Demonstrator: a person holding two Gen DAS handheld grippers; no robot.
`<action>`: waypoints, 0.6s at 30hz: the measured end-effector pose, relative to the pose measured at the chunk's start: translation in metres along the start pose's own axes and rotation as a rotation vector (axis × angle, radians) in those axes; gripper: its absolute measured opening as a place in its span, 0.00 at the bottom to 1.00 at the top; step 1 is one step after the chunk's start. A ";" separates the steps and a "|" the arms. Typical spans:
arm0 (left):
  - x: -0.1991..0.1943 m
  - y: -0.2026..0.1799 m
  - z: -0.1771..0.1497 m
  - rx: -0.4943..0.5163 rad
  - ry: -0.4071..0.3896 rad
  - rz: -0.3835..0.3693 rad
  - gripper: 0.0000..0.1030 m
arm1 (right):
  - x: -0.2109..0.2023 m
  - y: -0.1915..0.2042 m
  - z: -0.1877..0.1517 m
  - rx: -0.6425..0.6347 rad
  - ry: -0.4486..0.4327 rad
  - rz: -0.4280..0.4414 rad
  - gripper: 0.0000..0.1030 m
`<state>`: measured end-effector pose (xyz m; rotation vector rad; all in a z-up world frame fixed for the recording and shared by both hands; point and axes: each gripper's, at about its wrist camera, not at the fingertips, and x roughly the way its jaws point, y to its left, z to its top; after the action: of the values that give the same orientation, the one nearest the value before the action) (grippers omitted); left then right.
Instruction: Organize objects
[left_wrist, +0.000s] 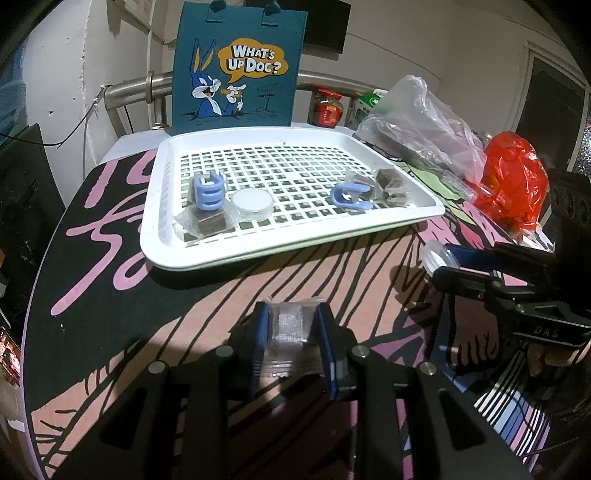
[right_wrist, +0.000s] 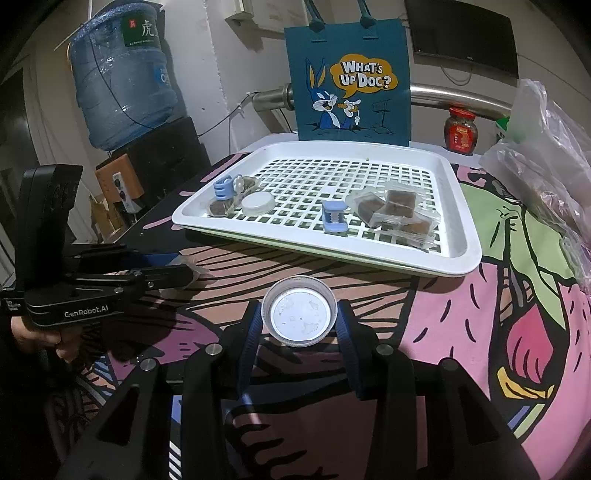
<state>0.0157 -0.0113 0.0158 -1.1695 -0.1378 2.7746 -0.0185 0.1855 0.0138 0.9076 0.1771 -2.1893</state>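
Observation:
My left gripper (left_wrist: 293, 321) is shut on a clear plastic packet (left_wrist: 291, 336), held above the patterned tablecloth in front of the white slotted tray (left_wrist: 295, 243). My right gripper (right_wrist: 299, 314) is shut on a round clear lidded container (right_wrist: 299, 321); in the left wrist view it shows at the right edge (left_wrist: 441, 262). In the tray lie two blue clips (right_wrist: 223, 188) (right_wrist: 334, 218), another round container (right_wrist: 258, 203) and several brown packets (right_wrist: 395, 210). The left gripper (right_wrist: 188, 267) appears at the left of the right wrist view.
A blue cartoon tote bag (left_wrist: 240, 66) stands behind the tray against a metal rail. Clear plastic bags (left_wrist: 417, 122), a red bag (left_wrist: 513, 184) and a red-lidded jar (right_wrist: 460, 129) crowd the right side. A water jug (right_wrist: 122, 77) stands off the table at the left.

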 end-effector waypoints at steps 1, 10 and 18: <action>0.000 0.000 0.000 0.000 0.000 -0.001 0.25 | 0.000 0.000 0.000 0.001 -0.001 0.001 0.38; 0.000 0.000 0.000 0.001 0.000 -0.003 0.25 | -0.001 -0.001 0.001 0.017 -0.005 0.009 0.38; 0.000 -0.003 0.000 0.007 0.001 -0.010 0.25 | -0.009 -0.008 0.001 0.054 -0.051 0.029 0.38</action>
<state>0.0161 -0.0082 0.0159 -1.1649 -0.1337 2.7642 -0.0204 0.1963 0.0193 0.8778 0.0798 -2.1968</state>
